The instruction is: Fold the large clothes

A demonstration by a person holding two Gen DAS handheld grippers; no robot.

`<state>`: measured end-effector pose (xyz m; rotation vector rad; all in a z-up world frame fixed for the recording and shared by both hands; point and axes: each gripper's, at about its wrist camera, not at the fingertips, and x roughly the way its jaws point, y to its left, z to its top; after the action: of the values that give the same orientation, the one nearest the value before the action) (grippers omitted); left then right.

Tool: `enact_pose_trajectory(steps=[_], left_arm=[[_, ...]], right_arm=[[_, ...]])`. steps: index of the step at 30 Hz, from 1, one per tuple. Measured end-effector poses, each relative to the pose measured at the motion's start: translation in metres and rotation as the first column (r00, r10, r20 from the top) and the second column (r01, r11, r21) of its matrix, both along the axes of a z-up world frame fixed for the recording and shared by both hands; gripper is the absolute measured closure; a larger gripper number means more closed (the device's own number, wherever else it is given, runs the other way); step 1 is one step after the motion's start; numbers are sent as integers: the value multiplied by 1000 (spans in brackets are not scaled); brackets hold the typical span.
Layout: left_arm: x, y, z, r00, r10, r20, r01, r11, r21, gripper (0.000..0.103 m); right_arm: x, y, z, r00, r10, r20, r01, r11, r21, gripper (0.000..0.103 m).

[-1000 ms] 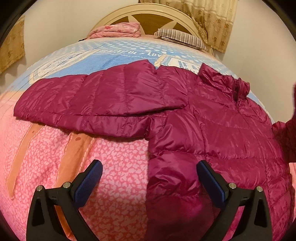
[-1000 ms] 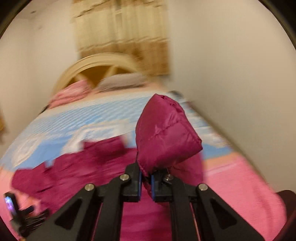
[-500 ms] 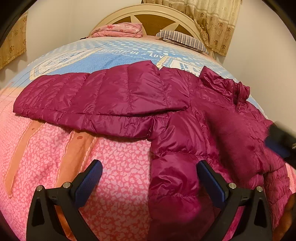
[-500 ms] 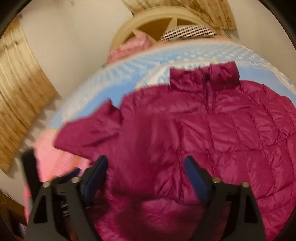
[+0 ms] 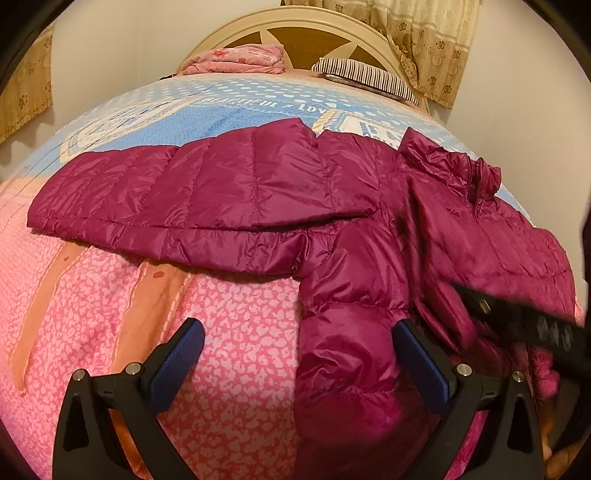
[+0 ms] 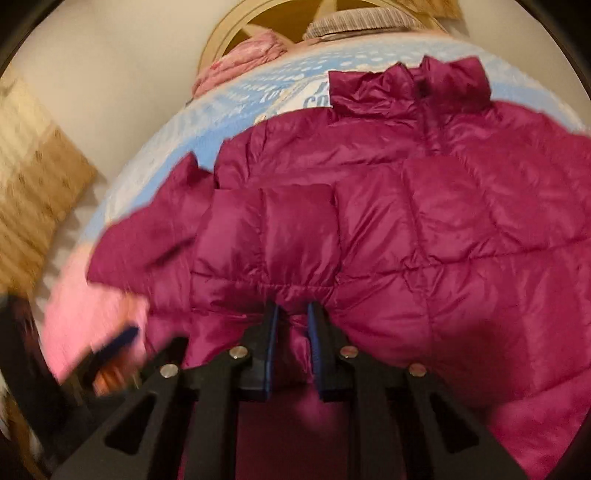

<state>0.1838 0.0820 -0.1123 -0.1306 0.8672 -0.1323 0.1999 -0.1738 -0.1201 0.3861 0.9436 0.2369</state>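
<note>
Pink leaf-print bedspread with orange stripes up front, turning to a blue panel with white dots and lettering farther back. Against the cream arched headboard: folded pink bedding beside a striped pillow. Beige flowered curtains on both sides.

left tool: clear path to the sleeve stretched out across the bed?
Probably yes. The left tool is open over the bedspread and the jacket's hem, and nothing lies on or in front of the sleeve. The right tool, closing on jacket fabric, is off to the side.
</note>
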Motion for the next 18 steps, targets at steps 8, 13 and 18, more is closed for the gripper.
enact_pose_trajectory(steps=[8,13,18], left_arm=[[-1,-1,0,1000,1,3,-1,1000,-11,1],[-4,-6,4,1000,-1,3,1,1000,17,1],[-12,-27,39,993,-42,109,32,996,89,1]], right_arm=[[-22,-37,54,988,-31,154,26,999,32,81],[-49,-116,82,940,-263,215,300,941,-157,55],[-61,-165,57,915,-358,188,402,854,-329,55]])
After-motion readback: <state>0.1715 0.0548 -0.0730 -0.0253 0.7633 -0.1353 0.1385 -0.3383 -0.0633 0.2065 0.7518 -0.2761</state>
